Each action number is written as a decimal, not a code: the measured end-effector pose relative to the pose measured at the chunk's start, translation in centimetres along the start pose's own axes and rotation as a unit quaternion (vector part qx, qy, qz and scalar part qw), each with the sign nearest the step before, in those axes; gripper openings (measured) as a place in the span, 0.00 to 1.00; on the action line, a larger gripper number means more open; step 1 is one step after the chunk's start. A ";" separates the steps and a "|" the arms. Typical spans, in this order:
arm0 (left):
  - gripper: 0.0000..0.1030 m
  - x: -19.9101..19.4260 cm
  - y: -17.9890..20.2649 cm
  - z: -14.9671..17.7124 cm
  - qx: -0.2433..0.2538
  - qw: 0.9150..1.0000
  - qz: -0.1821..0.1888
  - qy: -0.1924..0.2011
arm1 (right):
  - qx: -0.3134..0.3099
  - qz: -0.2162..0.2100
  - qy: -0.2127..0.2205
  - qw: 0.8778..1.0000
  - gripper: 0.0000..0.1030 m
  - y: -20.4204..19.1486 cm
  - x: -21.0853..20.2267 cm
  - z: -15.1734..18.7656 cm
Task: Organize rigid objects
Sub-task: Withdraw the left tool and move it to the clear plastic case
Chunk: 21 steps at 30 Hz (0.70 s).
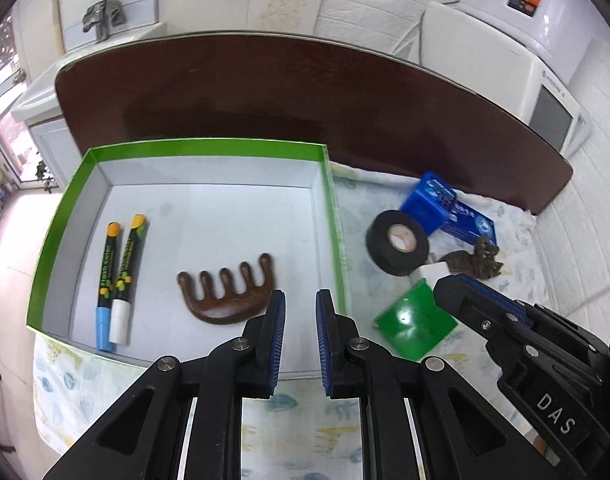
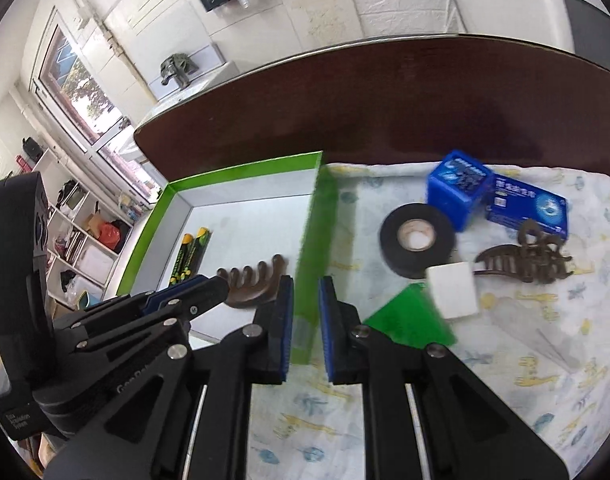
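A green-rimmed white box [image 1: 325, 208] [image 2: 317, 224] holds two marker pens [image 1: 117, 280] [image 2: 191, 254] and a brown wooden comb [image 1: 231, 290] [image 2: 255, 280]. My left gripper [image 1: 300, 316] is open and empty just over the box's near right corner, beside the comb. My right gripper [image 2: 306, 300] is open and empty above the box's right wall. On the cloth right of the box lie a black tape roll [image 1: 397, 242] [image 2: 417, 240], a blue box [image 1: 429, 204] [image 2: 457, 188], a flat blue pack [image 2: 525, 204], a brown hair claw [image 2: 525, 260], a white block [image 2: 453, 290] and a green card [image 1: 415, 326] [image 2: 409, 316].
A patterned cloth [image 2: 545, 352] covers the near part of a dark brown table [image 1: 305, 92]. A white appliance [image 1: 505, 68] stands behind the table at right. Shelves and a window are at far left in the right wrist view.
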<state>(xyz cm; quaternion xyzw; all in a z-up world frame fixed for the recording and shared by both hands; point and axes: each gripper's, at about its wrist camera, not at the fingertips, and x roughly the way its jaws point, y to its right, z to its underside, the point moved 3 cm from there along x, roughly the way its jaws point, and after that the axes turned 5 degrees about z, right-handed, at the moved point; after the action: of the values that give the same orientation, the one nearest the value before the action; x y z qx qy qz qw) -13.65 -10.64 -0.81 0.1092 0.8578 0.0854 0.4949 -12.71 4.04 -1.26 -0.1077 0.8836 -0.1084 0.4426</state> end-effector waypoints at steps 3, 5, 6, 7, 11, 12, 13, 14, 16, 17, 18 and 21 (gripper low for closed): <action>0.27 0.3 4.1 -0.1 0.034 0.999 0.016 -0.005 | 0.035 0.023 0.013 0.999 0.14 4.4 -1.9 0.1; 0.47 0.7 6.9 0.0 0.054 0.998 0.028 -0.005 | 0.059 0.038 0.019 0.997 0.14 7.4 -3.0 0.7; 0.50 0.9 8.2 0.0 0.063 0.997 0.032 -0.004 | 0.073 0.047 0.018 0.996 0.14 9.0 -3.4 1.1; 0.52 1.2 9.6 0.1 0.075 0.997 0.036 -0.004 | 0.083 0.054 0.017 0.995 0.14 10.3 -3.6 1.4; 0.52 2.8 14.0 0.4 0.101 0.993 0.055 -0.024 | 0.124 0.081 -0.001 0.989 0.15 15.8 -4.2 3.6; 0.52 3.3 14.9 0.5 0.105 0.992 0.056 -0.030 | 0.133 0.084 -0.008 0.988 0.15 16.9 -4.1 4.2; 0.52 3.9 15.7 0.6 0.110 0.992 0.054 -0.036 | 0.139 0.085 -0.014 0.987 0.15 17.6 -3.9 4.6; 0.52 4.4 16.5 0.8 0.114 0.991 0.051 -0.040 | 0.146 0.083 -0.020 0.986 0.15 18.3 -3.8 5.2; 0.52 5.3 17.6 1.0 0.121 0.990 0.048 -0.049 | 0.154 0.074 -0.032 0.985 0.15 19.4 -3.4 6.2; 0.52 5.8 18.1 1.1 0.123 0.990 0.045 -0.053 | 0.156 0.068 -0.039 0.985 0.15 19.7 -3.1 6.5; 0.52 6.3 18.5 1.2 0.125 0.990 0.041 -0.057 | 0.159 0.057 -0.047 0.985 0.15 19.8 -2.7 6.9; 0.52 7.7 19.3 1.2 0.125 0.989 0.032 -0.068 | 0.158 0.024 -0.069 0.985 0.15 19.9 -1.6 7.6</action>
<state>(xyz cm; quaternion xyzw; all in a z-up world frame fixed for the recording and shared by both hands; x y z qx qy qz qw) -14.33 10.07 -2.89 0.2030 0.8223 -0.0140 0.5314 -7.52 22.72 -10.14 -0.0221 0.8252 -0.2281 0.5163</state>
